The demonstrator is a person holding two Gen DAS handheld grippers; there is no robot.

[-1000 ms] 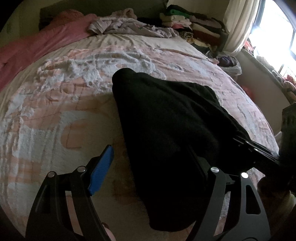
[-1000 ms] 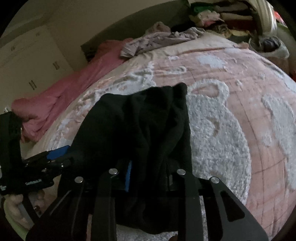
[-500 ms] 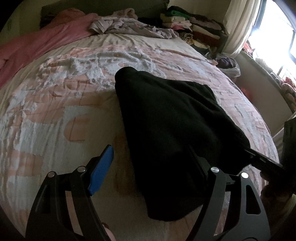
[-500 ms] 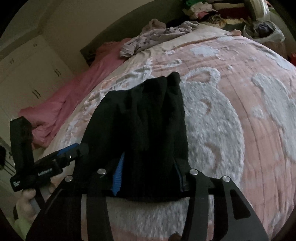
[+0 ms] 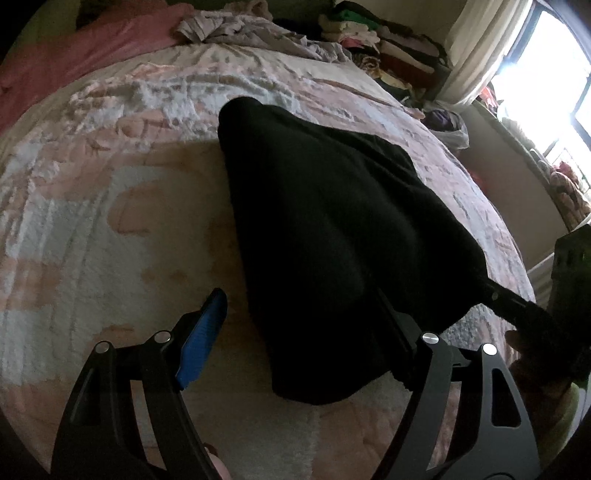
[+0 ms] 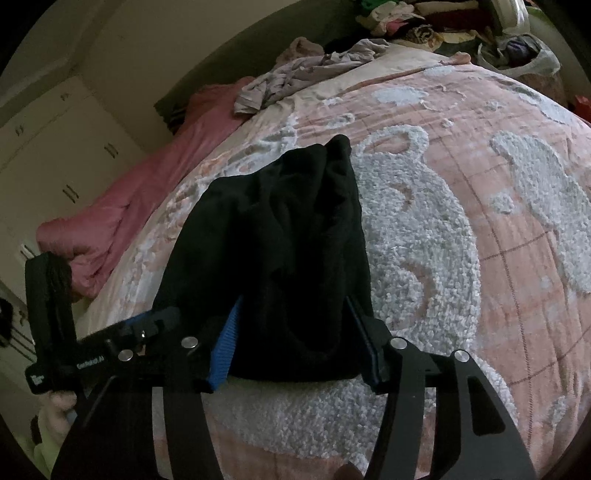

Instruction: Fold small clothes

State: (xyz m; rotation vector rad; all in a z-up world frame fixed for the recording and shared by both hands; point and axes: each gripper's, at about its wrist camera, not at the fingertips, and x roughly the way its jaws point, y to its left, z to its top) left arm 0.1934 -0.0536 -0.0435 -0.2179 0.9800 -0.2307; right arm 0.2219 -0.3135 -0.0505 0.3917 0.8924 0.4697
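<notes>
A small black fleece garment [image 5: 332, 229] lies on the pink and white bedspread [image 5: 92, 206]; it also shows in the right wrist view [image 6: 280, 236]. My left gripper [image 5: 299, 325] is open at the garment's near left edge: the blue-padded finger [image 5: 207, 328] is on bare bedspread and the other finger lies against the cloth. My right gripper [image 6: 295, 339] is open, its fingers straddling the garment's near end with cloth between them. The right gripper also shows in the left wrist view [image 5: 517, 306], and the left gripper in the right wrist view [image 6: 140, 328].
A pink quilt [image 6: 147, 192] lies along the bed's far left side. A crumpled lilac garment [image 5: 251, 29] lies at the head of the bed. Stacked folded clothes [image 5: 384, 40] sit at the far right corner by a curtain and window.
The right gripper's jaws have opened wider around the garment's near end. The garment has settled flatter on the bed. The left gripper has stayed open and has hardly moved.
</notes>
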